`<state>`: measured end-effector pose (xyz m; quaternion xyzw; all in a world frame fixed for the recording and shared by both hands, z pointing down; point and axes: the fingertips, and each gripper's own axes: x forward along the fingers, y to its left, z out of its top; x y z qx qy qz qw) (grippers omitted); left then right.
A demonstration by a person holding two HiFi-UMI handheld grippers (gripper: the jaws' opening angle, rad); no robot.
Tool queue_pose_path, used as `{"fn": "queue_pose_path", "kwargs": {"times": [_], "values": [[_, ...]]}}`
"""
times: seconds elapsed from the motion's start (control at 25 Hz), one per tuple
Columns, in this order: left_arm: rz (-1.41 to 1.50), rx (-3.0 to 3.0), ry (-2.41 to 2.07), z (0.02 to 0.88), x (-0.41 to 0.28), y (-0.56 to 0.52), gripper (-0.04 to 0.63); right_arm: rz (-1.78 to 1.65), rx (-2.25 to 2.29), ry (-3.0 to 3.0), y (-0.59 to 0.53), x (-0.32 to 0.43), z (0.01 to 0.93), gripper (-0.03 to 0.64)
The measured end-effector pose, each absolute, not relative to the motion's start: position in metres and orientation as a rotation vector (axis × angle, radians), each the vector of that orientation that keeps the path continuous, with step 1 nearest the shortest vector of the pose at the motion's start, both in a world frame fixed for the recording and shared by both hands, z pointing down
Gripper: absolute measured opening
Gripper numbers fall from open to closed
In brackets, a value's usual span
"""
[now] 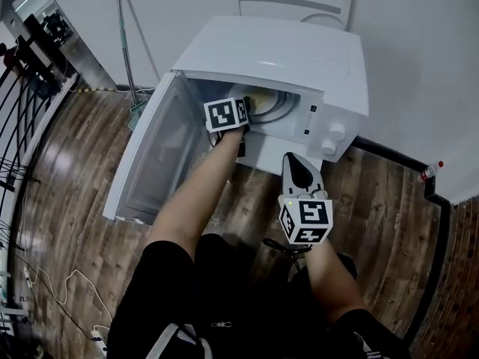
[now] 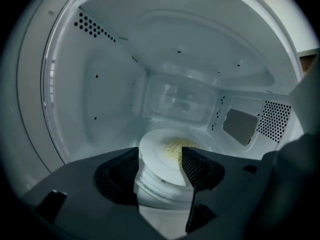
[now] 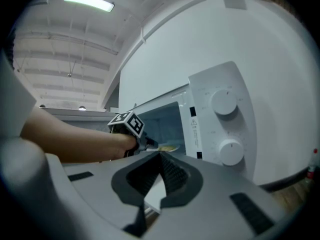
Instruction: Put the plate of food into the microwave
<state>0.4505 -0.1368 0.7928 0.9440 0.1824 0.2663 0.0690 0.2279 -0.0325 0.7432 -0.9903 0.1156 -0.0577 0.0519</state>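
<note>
A white microwave point(image 1: 284, 51) sits on the wooden floor with its door point(image 1: 153, 155) swung wide to the left. Inside, a white plate point(image 2: 157, 144) with yellowish food point(image 2: 176, 146) rests on the turntable. My left gripper point(image 2: 160, 154) reaches into the cavity, and its jaws stand open on either side of the plate's near rim without pressing on it. From the head view the left gripper point(image 1: 243, 129) is at the oven's mouth. My right gripper point(image 1: 297, 161) hangs in front of the control panel, its jaws shut and empty point(image 3: 161, 156).
Two round knobs point(image 3: 223, 102) are on the panel at the microwave's right. A small red-capped bottle point(image 1: 428, 172) stands by the wall at right. Cables point(image 1: 45, 290) trail over the floor at lower left. A thin pole point(image 1: 123, 36) leans beside the door.
</note>
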Motion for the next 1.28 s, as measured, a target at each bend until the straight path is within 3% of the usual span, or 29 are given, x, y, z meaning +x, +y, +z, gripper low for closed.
{"fn": "queue_pose_path", "kwargs": {"times": [0.2,0.28,0.36,0.4,0.92,1.28], "values": [[0.700,2.889,0.571,0.776,0.441,-0.141,0.249,-0.186,-2.998,0.375,-0.035,0.230,0.746,0.006],[0.625,2.920,0.611,0.763,0.426,-0.139,0.181,-0.178,-2.992,0.400,-0.039,0.232,0.746,0.006],[0.537,2.944,0.620,0.751,0.409,-0.140,0.035,-0.168,-2.985,0.420,-0.042,0.235,0.746,0.006],[0.502,2.944,0.628,0.749,0.401,-0.141,0.000,-0.167,-2.982,0.425,-0.044,0.237,0.747,0.006],[0.316,2.978,0.785,0.751,0.312,-0.155,0.000,-0.162,-2.979,0.477,-0.062,0.249,0.754,0.006],[0.297,2.927,0.786,0.743,0.295,-0.155,-0.002,-0.215,-3.015,0.559,-0.075,0.267,0.774,0.008]]}}
